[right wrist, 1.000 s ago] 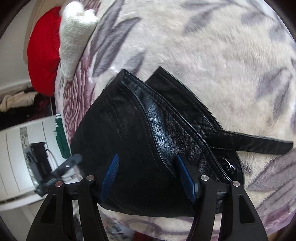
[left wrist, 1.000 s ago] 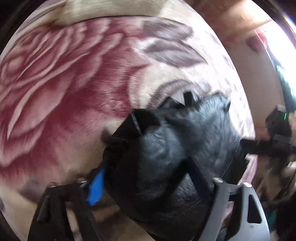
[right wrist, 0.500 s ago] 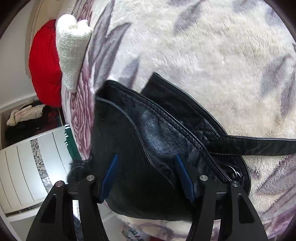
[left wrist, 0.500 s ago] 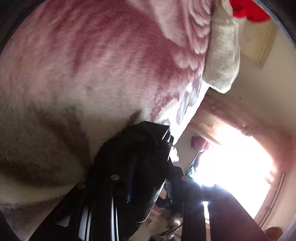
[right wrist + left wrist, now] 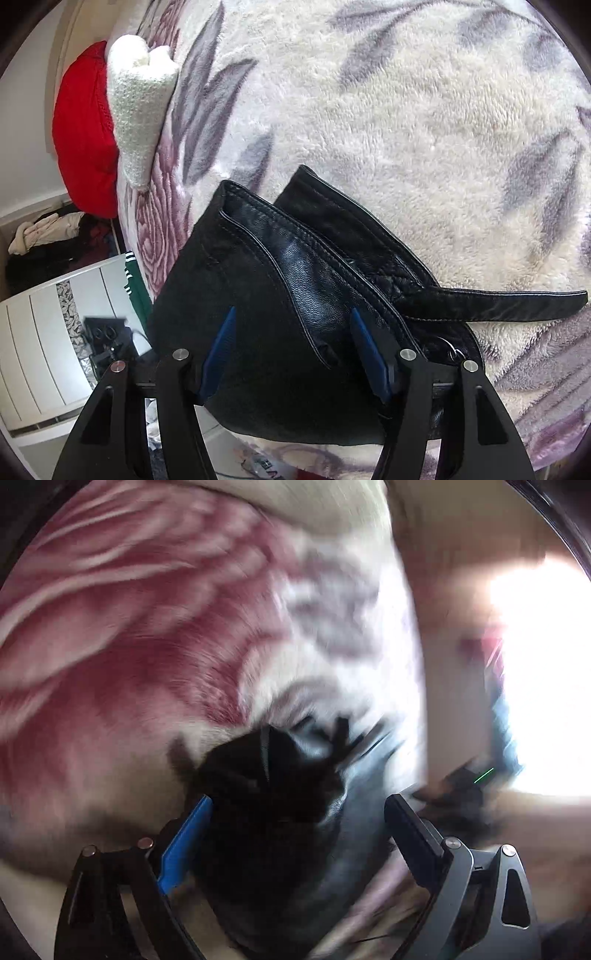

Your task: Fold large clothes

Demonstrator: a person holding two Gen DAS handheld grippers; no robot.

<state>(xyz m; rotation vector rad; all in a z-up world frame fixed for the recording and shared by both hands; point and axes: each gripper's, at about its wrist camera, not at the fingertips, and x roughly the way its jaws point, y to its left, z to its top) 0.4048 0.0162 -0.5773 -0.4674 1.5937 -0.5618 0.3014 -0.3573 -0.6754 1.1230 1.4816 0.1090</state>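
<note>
A black leather jacket (image 5: 258, 280), folded into a thick bundle, lies on a fluffy floral blanket (image 5: 406, 110) at the bed's edge. Its belt strap (image 5: 498, 301) trails off to the right. My right gripper (image 5: 291, 312) is shut on the bundle, with blue pads (image 5: 221, 336) on either side of a raised fold. The left wrist view is blurred. There the jacket (image 5: 258, 849) sits between the fingers of my left gripper (image 5: 299, 801), whose jaws are opening wide. Its blue pad (image 5: 184, 842) stands at the leather's edge and does not press on it.
A red cushion (image 5: 81, 129) and a white knitted piece (image 5: 136, 103) lie at the blanket's far left. White drawers (image 5: 40, 343) and a clothes pile (image 5: 48, 236) stand beside the bed. A bright window (image 5: 546, 672) glares to the right of a dark blurred device (image 5: 461, 782).
My left gripper pinched the jacket and swung it over the rose print, then came back and spread its jaws. The jacket's left flap rose briefly and lies flat again. My right gripper kept its hold.
</note>
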